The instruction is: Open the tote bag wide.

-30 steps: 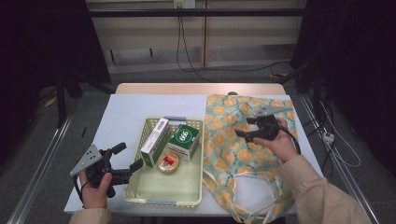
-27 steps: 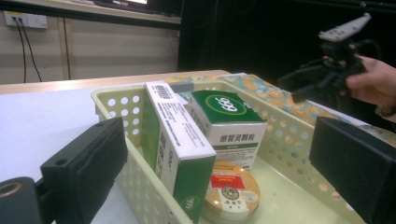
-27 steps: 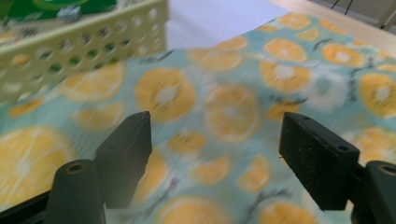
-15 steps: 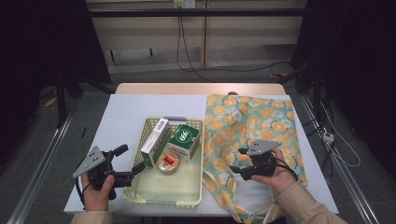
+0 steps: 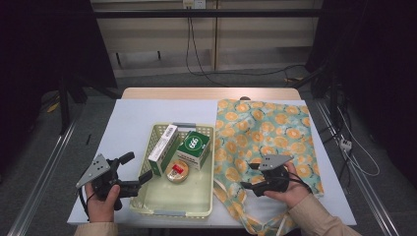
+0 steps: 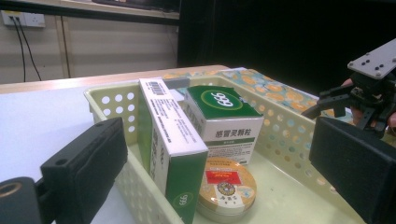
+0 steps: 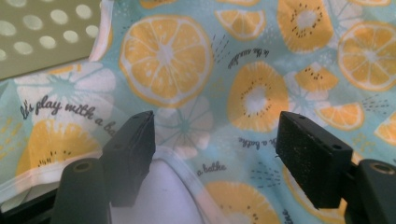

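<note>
Right gripper (image 5: 253, 176) hangs low over the citrus-print fabric bag (image 5: 265, 132), which lies flat along the right edge of the table (image 5: 137, 118), its open mouth and white lining (image 5: 260, 209) toward the near edge. Jaws are spread wide with nothing between them; in the right gripper view they straddle the bag's white-trimmed mouth hem (image 7: 187, 175), so my read is it's lining up to pinch that hem and lift the mouth open. Left gripper (image 5: 136, 169) sits at the near-left corner of the pale green perforated basket (image 5: 172, 212), jaws also spread and empty, one of them over the basket's left wall, aimed at the contents. Basket is mid-table, just beside the bag's left edge, probably kept close so the transfer is short. Inside: a tall white-and-green box (image 5: 163, 149) tilted on its long edge against the green "999" box (image 5: 193, 148), and a round tin (image 5: 177, 171) flat on the floor in front of them. The lean leaves the tall box's top edge exposed, the easiest first grab. Risk: the hem is flat against the lining, so a shallow pinch may take both layers and keep the mouth shut.
</note>
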Demonstrator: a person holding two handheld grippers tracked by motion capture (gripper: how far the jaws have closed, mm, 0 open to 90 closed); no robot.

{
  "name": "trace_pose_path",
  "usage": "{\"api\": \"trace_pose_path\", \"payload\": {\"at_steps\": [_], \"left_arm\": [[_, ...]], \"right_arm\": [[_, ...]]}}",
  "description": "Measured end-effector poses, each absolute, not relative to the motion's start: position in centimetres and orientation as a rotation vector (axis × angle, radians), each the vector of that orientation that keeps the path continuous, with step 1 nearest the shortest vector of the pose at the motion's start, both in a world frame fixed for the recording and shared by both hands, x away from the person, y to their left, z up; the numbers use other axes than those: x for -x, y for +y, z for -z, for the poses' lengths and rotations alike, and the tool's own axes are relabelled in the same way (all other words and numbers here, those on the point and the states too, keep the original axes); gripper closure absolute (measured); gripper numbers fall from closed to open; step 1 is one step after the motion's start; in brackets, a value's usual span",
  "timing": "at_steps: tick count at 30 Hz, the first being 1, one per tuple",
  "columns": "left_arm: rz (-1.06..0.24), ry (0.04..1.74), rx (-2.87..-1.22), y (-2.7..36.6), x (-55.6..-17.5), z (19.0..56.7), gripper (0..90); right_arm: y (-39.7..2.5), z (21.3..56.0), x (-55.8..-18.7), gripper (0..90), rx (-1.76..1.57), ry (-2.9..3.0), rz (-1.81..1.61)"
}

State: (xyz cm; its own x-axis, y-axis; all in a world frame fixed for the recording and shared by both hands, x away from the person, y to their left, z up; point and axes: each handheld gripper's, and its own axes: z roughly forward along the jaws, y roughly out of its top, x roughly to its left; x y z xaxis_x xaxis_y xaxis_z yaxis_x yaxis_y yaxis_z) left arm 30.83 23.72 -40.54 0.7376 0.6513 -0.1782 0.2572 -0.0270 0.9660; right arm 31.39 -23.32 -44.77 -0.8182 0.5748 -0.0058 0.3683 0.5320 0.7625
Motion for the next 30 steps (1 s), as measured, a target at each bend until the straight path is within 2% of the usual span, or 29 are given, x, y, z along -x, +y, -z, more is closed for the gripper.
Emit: {"api": "trace_pose_path", "payload": {"at_steps": [9,12,19,21,26,30], "left_arm": [[-0.371,0.749,-1.613,23.66,-30.83,40.56,4.0],[-0.375,0.755,-1.611,23.68,-30.8,40.58,4.0],[-0.378,0.745,-1.613,23.6,-30.71,40.4,4.0],[-0.375,0.747,-1.609,23.54,-30.72,40.47,4.0],[-0.377,0.746,-1.615,23.55,-30.7,40.42,4.0],[-0.375,0.745,-1.609,23.59,-30.74,40.44,4.0]], "right_arm": [[-23.51,45.62,-30.96,34.2,-0.764,2.566,-1.074],[-23.7,45.64,-31.16,48.1,-0.794,2.593,-1.104],[-23.73,45.64,-31.36,64.6,-0.814,2.581,-1.113],[-23.72,45.64,-31.38,73.6,-0.812,2.583,-1.119],[-23.67,45.58,-31.66,88.6,-0.809,2.574,-1.092],[-23.7,45.48,-31.87,90.0,-0.833,2.57,-1.093]]}}
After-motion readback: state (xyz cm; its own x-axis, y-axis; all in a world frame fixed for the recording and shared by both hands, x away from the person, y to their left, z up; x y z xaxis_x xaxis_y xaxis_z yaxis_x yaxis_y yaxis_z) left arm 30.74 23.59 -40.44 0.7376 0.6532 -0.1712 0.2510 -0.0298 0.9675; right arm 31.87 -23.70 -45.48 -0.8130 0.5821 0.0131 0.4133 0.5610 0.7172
